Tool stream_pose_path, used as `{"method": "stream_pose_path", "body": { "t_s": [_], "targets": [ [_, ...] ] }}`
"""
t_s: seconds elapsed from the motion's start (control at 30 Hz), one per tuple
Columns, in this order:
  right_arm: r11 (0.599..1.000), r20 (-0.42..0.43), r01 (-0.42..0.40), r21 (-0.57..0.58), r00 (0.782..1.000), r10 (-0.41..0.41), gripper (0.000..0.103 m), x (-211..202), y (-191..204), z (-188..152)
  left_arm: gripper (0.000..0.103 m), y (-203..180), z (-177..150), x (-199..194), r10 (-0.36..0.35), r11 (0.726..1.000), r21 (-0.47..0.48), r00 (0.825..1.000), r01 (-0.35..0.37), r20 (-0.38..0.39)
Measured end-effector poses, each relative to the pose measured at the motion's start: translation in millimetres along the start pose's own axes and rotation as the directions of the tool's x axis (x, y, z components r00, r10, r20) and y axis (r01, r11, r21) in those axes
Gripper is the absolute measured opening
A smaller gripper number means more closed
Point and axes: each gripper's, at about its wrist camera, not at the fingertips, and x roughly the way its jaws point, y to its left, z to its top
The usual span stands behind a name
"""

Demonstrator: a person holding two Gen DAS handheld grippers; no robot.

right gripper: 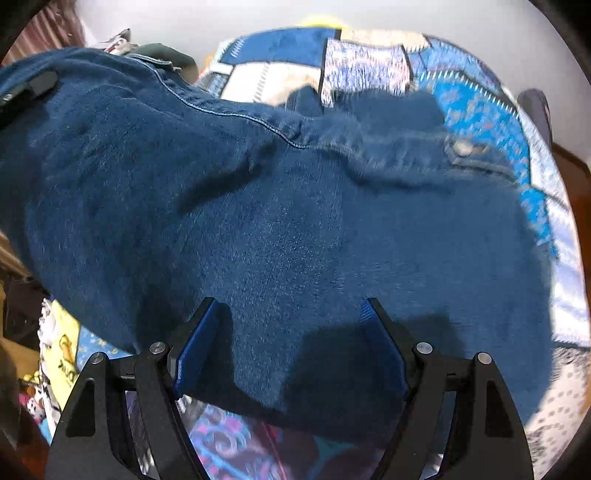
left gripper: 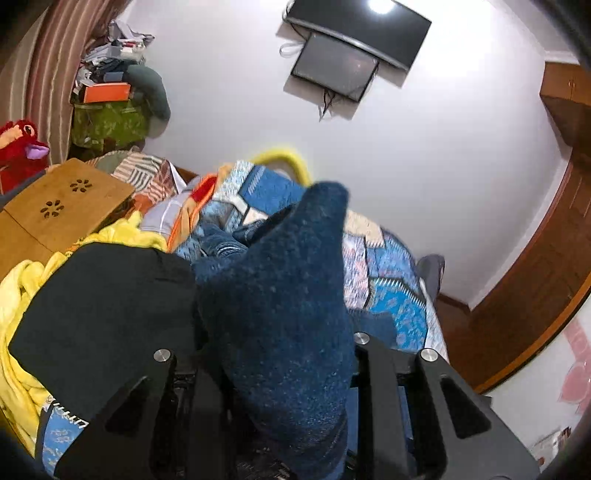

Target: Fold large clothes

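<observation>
A black wall-mounted television (left gripper: 364,31) sits upper centre; a red plush toy (left gripper: 20,142) at left, above a perforated wooden board (left gripper: 70,205).

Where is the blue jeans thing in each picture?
Left wrist view: the denim garment bunches up in the lower middle, rising out of the left gripper, which is clamped on it.
Right wrist view: it spreads across most of the picture, above the open right gripper.
Shared landmark: the blue patchwork quilt underneath.
</observation>
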Motion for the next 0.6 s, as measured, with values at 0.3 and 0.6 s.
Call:
{"method": "stream_pose_path", "body": {
  "t_s": [0.3, 0.6],
  "targets": [
    [0.999, 0.024, 0.021, -0.047, 1.000, -0.020, 0.076, -35.7, -16.3, -12.1, 0.024, -34.7, -11.2, 16.4, 0.002, 0.996, 0.087, 1.000, 0.000, -0.024],
    [0.958, 0.183, 0.214, 0.190, 0.951, -0.249, 0.076, -131.3, -113.7, -54.3, 0.024, -157.7, -41.2, 20.0, -0.144, 0.924, 0.344, 0.985, 0.169, -0.099]
  ]
}}
